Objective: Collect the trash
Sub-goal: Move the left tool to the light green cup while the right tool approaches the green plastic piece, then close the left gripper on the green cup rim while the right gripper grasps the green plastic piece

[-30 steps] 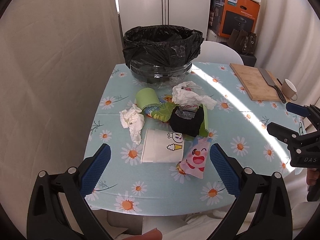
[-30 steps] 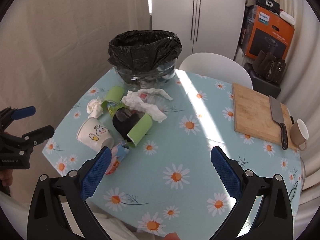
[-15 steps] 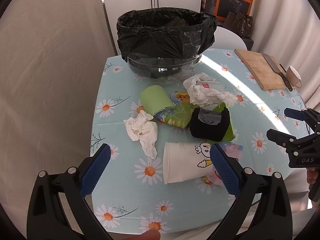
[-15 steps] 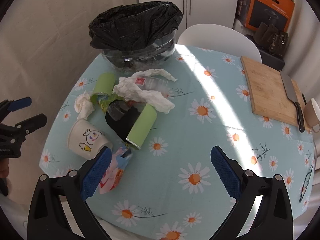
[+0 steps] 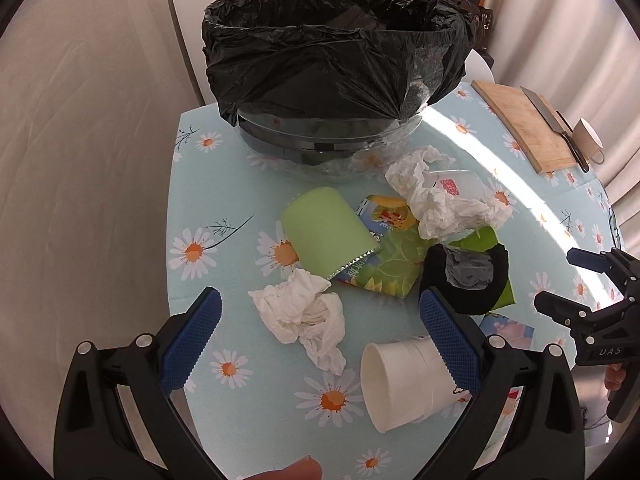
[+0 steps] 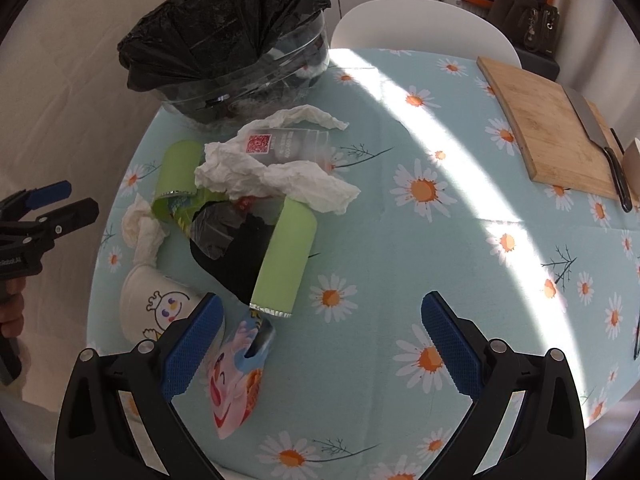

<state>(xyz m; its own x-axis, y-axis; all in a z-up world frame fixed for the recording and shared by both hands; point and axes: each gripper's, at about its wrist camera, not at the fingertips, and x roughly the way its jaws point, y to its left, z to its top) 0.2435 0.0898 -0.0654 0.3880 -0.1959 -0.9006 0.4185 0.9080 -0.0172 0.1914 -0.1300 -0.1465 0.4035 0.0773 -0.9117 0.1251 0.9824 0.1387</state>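
Over the last second the left hand-held gripper (image 5: pixel 320 344) has advanced low over the table (image 5: pixel 208 216), its blue-padded jaws wide apart and empty, so that the crumpled white tissue (image 5: pixel 306 314) now lies just ahead between them and looks like the first pick. The right hand-held gripper (image 6: pixel 320 344), also spread and empty, has closed on the pile beside the black-bagged bin (image 6: pixel 228 28). A white paper cup on its side (image 5: pixel 404 384) touches the left gripper's right finger and may get nudged; a wooden cutting board with a cleaver (image 6: pixel 556 128) lies far right, well clear.
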